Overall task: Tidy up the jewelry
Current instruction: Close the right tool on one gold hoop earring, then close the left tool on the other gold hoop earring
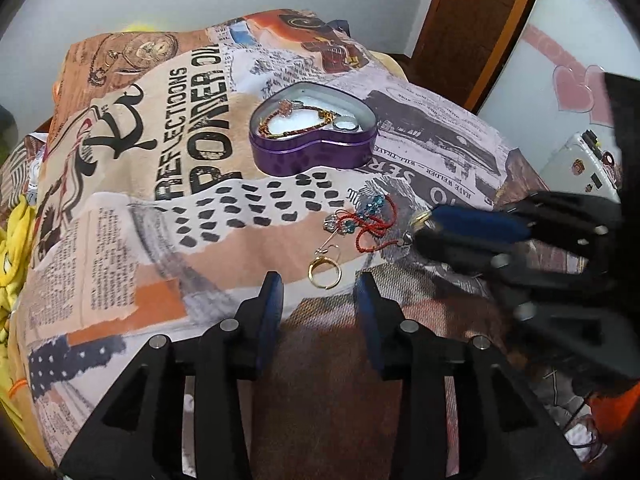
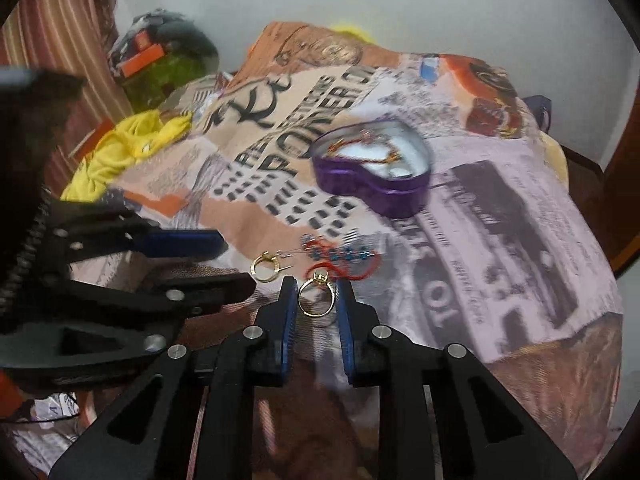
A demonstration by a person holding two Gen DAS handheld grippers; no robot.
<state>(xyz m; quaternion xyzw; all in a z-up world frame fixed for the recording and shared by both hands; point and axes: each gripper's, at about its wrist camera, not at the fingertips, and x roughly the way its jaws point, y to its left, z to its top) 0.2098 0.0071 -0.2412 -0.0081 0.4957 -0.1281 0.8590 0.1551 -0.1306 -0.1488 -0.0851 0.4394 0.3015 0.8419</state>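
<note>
A purple heart-shaped tin point(image 1: 316, 136) stands open on the printed cloth, with a red-and-gold bracelet point(image 1: 296, 120) inside; the tin also shows in the right wrist view point(image 2: 372, 176). Loose jewelry lies in front of the tin: a red cord piece with blue beads point(image 1: 372, 220) and a gold ring point(image 1: 325, 270). My left gripper point(image 1: 320, 284) is open and empty just before that ring. My right gripper point(image 2: 317, 288) is shut on a second gold ring point(image 2: 316, 296), which stands upright between the fingers. The right gripper also shows in the left wrist view point(image 1: 424, 224).
The printed cloth point(image 1: 160, 208) covers a rounded surface that drops off at the sides. Yellow fabric point(image 2: 120, 152) and a dark bag point(image 2: 168, 48) lie at the far left. A wooden door frame point(image 1: 472, 20) and a white device point(image 1: 580, 164) are at the right.
</note>
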